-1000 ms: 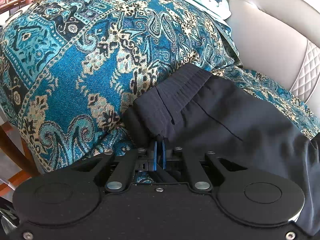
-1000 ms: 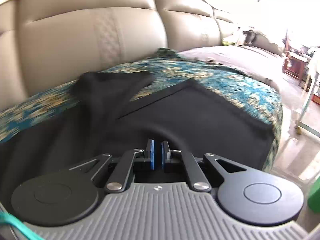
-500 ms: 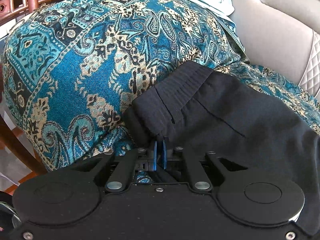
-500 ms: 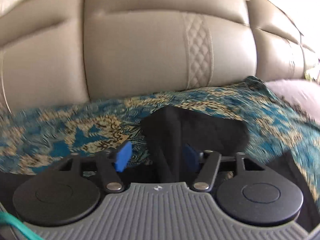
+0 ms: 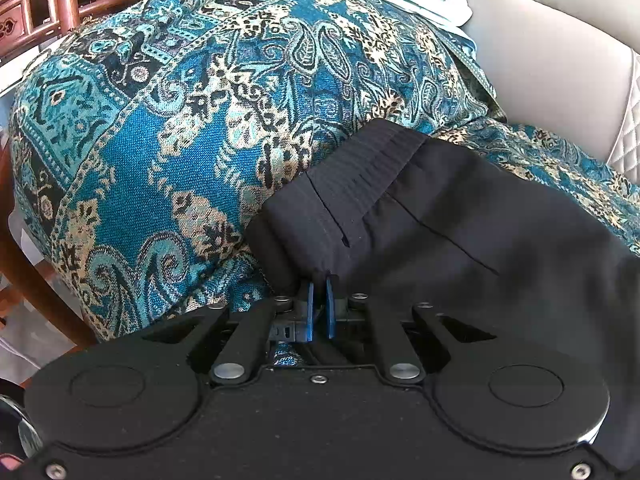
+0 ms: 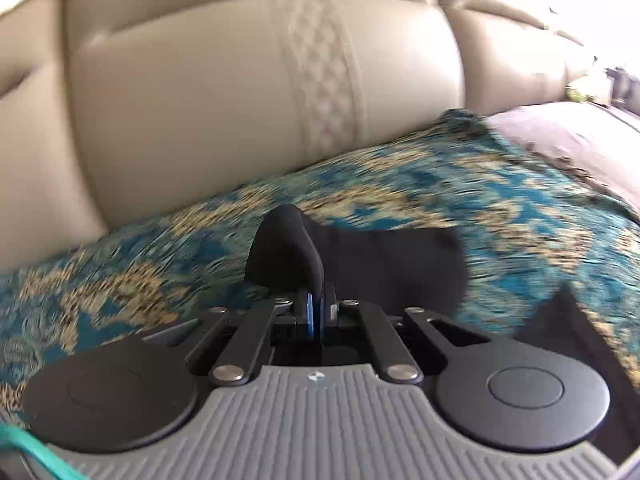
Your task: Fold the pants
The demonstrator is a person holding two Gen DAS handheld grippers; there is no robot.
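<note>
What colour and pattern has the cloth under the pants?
The cloth is teal blue with a beige and black paisley pattern, clearest in the left wrist view.

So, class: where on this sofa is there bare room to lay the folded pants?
Free: the patterned throw between the pants and the sofa back, and the draped arm left of the waistband. Crowded: the seat front, covered by pants, with the left gripper and right gripper both shut on them.
</note>
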